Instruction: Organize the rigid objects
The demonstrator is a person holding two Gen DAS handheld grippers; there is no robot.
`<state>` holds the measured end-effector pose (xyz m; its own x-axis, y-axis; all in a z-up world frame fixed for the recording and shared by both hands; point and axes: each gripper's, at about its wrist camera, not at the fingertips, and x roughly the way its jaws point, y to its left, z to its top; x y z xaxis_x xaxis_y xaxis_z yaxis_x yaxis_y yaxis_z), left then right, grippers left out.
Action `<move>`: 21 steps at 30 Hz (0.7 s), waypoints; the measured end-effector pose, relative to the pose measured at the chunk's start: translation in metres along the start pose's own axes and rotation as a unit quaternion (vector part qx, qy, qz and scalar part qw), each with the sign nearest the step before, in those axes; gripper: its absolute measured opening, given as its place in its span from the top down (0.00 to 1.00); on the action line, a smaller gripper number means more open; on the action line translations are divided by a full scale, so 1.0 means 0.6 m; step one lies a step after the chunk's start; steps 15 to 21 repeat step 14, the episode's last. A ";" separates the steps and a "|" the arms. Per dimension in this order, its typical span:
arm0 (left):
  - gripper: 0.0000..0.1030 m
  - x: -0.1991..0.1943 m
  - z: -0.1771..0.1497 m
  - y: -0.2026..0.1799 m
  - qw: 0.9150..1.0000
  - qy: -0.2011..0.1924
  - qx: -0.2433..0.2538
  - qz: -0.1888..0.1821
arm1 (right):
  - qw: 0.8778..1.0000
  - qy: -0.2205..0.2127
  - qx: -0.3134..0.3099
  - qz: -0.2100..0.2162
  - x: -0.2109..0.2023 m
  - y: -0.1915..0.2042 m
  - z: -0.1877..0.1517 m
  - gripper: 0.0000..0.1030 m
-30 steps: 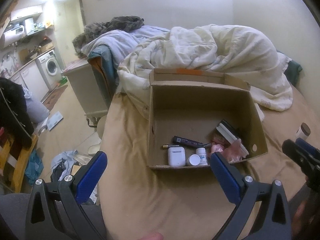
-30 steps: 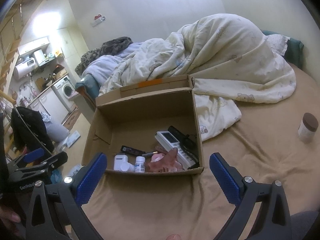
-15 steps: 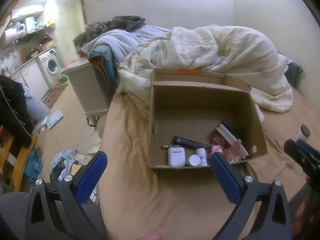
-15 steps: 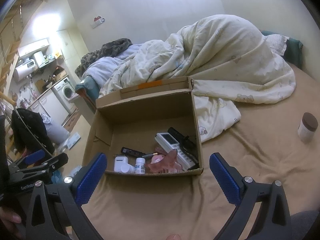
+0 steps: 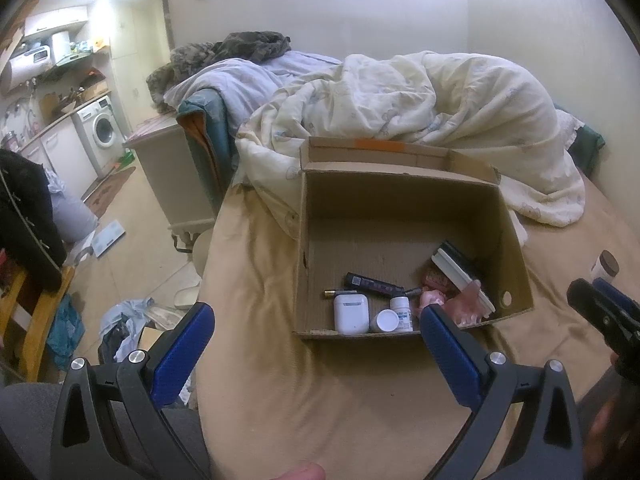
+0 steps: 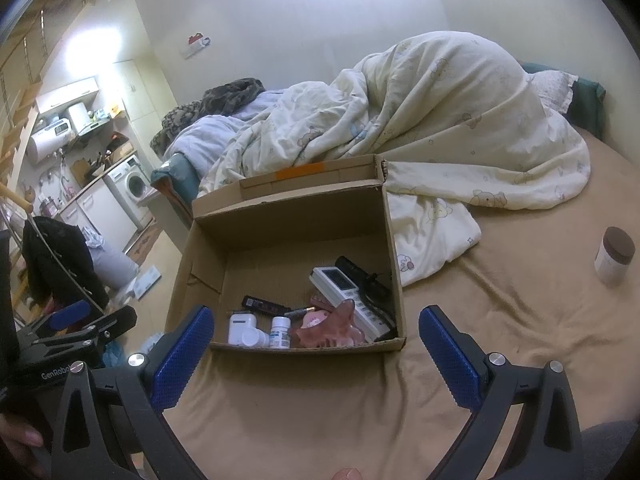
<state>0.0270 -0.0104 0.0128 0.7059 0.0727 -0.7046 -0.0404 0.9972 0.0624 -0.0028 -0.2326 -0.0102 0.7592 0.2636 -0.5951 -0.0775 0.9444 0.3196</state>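
Both grippers empty w/ fingers spread wide: left gripper [image 5: 316, 340] and right gripper [image 6: 316, 340] hover just short of the cardboard box's [image 6: 188, 276] near wall. Most rigid items (earbud case [image 5: 351, 313], pill bottle [image 6: 280, 332], remote [image 6: 350, 296], pink clip [image 6: 334, 326]) lie inside the box along that wall; one brown-lid jar [image 6: 615, 256] stands on the bedsheet well right of the box. Looks like a between-picks step; next probably calls for the right gripper to swing out to the jar, close on it upright, and bring it into the box.

Home bedroom, rumpled duvet [image 6: 452, 120], washing machine [image 5: 102, 128], kitchen shelves [image 5: 60, 52]
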 end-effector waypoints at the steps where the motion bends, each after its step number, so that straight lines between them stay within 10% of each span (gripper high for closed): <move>1: 0.01 0.000 0.000 -0.001 1.000 0.000 0.000 0.000 | 1.000 0.000 0.000 0.000 0.000 0.000 0.000 0.00; 21: 0.01 0.007 -0.004 -0.004 1.000 0.014 -0.014 -0.012 | 1.000 0.001 -0.002 0.001 -0.003 0.003 -0.001 0.00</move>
